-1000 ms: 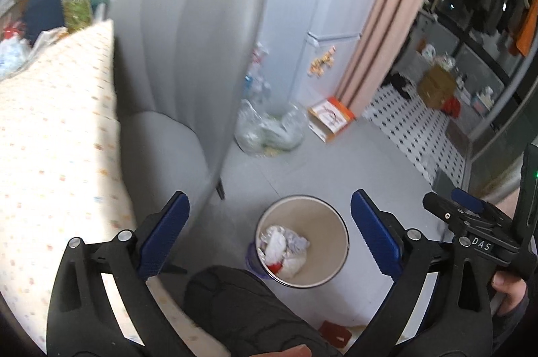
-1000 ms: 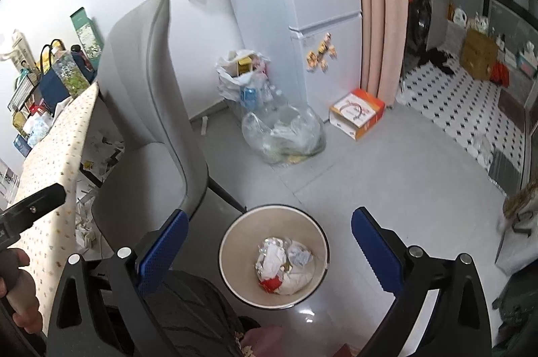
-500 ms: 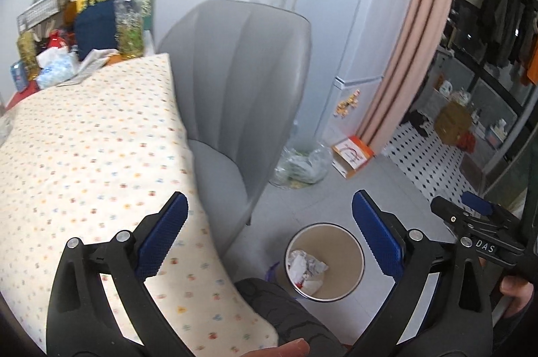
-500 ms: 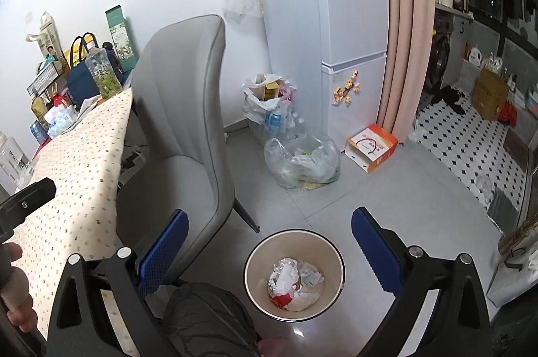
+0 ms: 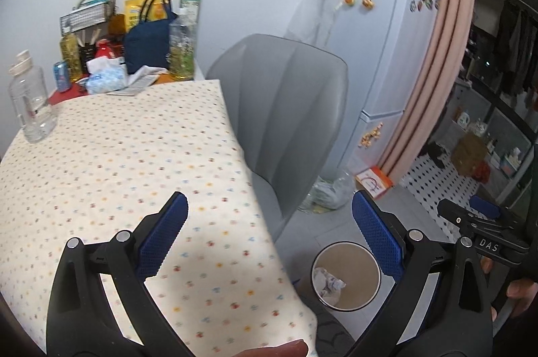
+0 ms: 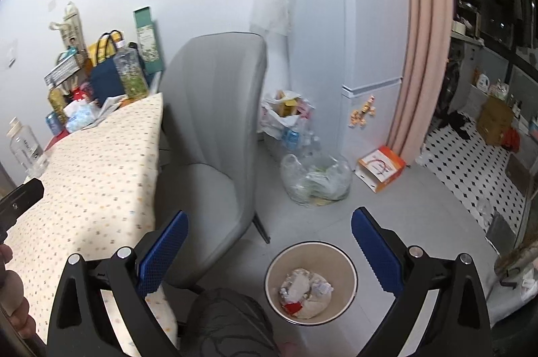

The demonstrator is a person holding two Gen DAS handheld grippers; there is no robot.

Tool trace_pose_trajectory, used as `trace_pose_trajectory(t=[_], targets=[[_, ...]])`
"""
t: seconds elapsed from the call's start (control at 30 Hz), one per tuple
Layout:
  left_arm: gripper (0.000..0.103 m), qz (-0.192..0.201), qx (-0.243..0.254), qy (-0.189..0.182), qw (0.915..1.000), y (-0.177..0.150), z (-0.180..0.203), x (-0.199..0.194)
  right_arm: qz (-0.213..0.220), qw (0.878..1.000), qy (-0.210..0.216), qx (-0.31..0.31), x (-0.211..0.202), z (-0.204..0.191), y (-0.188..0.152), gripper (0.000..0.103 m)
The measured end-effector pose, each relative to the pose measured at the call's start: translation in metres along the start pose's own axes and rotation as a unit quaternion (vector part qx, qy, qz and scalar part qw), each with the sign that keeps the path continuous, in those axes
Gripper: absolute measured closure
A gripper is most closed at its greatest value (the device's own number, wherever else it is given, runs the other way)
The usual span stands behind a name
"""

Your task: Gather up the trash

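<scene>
Table (image 5: 111,155) w/ dotted cloth fills the left; grey chair (image 6: 215,128) sits just beside it. Waste bin (image 6: 311,284) stands on the floor near the chair, crumpled trash (image 6: 304,288) inside. Left gripper (image 5: 269,236) over the table edge, jaws wide apart, empty. Right gripper (image 6: 269,242) above the bin, jaws apart, empty.

A: Where does the left wrist view look from?
B: High over the table (image 5: 111,155), facing the grey chair (image 5: 285,121) and fridge (image 5: 386,54).
A: And the right?
B: Further right, above the bin (image 6: 311,283). The 2 views share chair, fridge and bin.
</scene>
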State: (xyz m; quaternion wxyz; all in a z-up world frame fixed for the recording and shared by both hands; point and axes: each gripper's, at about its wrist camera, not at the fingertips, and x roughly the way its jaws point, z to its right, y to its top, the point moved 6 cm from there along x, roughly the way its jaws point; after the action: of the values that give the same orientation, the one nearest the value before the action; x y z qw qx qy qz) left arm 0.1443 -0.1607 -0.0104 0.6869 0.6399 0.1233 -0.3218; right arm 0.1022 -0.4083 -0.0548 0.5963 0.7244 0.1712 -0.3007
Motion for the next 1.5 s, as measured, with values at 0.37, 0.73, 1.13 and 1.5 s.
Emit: trace_pose_trajectory(t=[0.37,0.73,1.13,1.5], targets=[[0.006,0.029,-0.016,0.038,0.9987,-0.008,-0.047,-0.046,0.028,0.997,0.052,-0.046,-0.030,-0.066,0.002,0.008],[0.006,0.049,-0.037,0.086,0.9943,-0.022,-0.091,-0.094,0.042,0.993,0.086,-0.063,-0.051,-0.106,-0.008,0.008],[0.006,0.066,-0.036,0.098,0.9923,-0.032,-0.098,-0.122,0.049,0.989,0.111,-0.079,-0.075,-0.122,-0.020,0.008],[0.006,0.066,-0.039,0.101,0.9919,-0.036,-0.095,-0.131,0.051,0.989,0.118,-0.077,-0.078,-0.121,-0.024,0.008]])
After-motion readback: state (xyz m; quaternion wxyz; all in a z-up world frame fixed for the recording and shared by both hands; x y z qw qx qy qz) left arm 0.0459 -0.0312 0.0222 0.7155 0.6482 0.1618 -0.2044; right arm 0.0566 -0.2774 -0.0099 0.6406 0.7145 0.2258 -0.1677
